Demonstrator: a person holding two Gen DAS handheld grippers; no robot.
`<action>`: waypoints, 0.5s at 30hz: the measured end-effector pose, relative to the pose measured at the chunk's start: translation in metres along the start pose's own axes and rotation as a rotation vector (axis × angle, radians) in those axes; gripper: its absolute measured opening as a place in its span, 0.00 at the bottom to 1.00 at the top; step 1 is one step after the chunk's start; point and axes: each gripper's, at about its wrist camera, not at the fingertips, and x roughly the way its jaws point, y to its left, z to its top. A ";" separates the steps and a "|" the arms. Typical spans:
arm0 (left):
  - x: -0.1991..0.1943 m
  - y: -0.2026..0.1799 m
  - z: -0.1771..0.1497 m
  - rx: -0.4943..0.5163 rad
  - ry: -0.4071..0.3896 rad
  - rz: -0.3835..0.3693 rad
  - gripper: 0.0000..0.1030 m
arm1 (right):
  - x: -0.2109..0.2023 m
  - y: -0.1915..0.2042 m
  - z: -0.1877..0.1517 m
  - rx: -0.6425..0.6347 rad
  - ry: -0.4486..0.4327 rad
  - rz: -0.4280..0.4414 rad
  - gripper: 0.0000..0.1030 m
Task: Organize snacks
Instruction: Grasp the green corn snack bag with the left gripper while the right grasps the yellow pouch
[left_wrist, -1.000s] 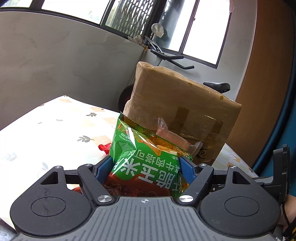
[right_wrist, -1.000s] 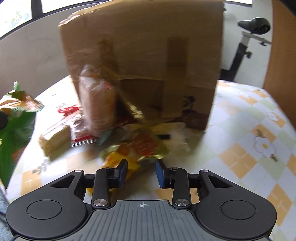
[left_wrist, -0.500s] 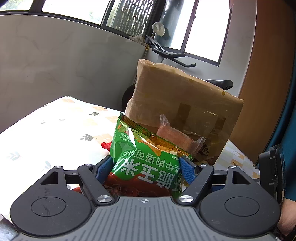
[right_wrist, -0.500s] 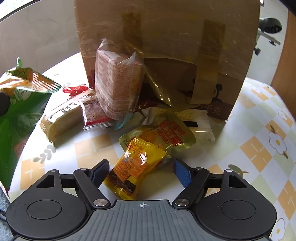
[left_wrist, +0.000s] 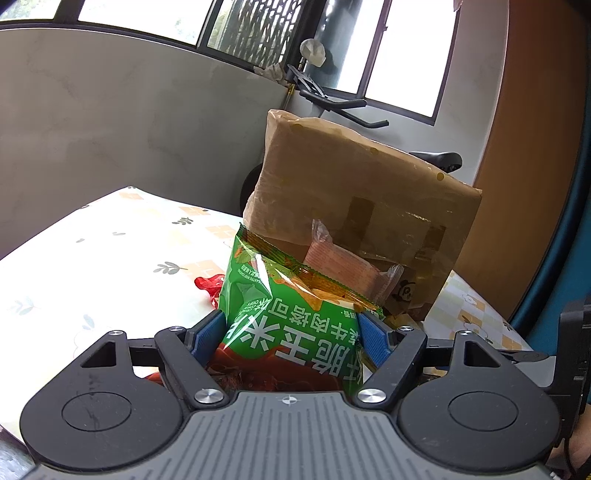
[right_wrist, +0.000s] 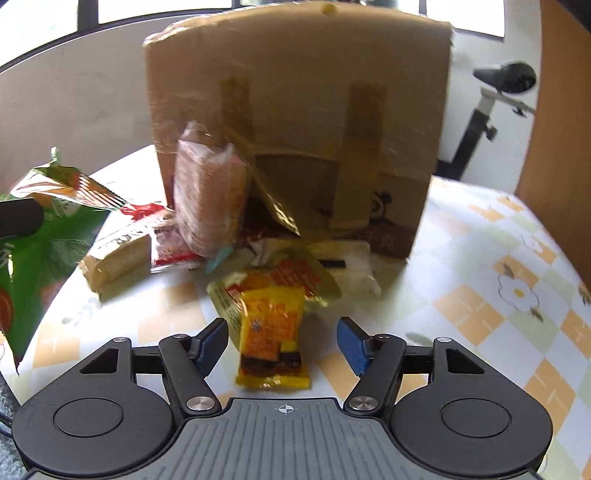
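Right claw (right_wrist: 282, 341) hovers over the table (right_wrist: 480, 295) with its jaws apart and closing; a yellow packet (right_wrist: 271, 328) lies between the blue pads, which do not touch it. Just behind the packet, toward the box (right_wrist: 295, 110), lies a gold pouch (right_wrist: 291, 275), and a white pouch (right_wrist: 354, 266) lies at the box's foot. A clear pack of wafers (right_wrist: 207, 192) leans upright against the box's front left corner. Left of the wafers lie a small red-and-white pack (right_wrist: 171, 249) and a tan bar (right_wrist: 114, 258), with a red wrapper (right_wrist: 142, 210) behind them near the box's left edge.

Left claw (left_wrist: 293, 338) is clamped on a green chip bag (left_wrist: 291, 314), its pads pressing the bag's two sides, and holds it upright in front of the box (left_wrist: 354, 192) and to its left. From this view the wafers (left_wrist: 347, 269) show just behind the bag's top edge, against the box, and the red wrapper (left_wrist: 208, 288) lies left of the bag on the table (left_wrist: 92, 258). The same bag (right_wrist: 40, 236) fills the left edge of the right view, well left of the box
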 end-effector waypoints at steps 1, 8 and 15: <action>0.000 0.001 0.001 0.002 0.003 0.000 0.78 | 0.001 0.001 -0.001 -0.005 -0.009 0.002 0.56; 0.005 0.001 0.004 0.004 0.025 0.003 0.78 | 0.005 -0.007 -0.010 0.029 -0.023 -0.016 0.44; 0.009 0.001 0.005 0.013 0.037 -0.002 0.78 | 0.010 -0.004 -0.014 0.010 -0.003 -0.011 0.42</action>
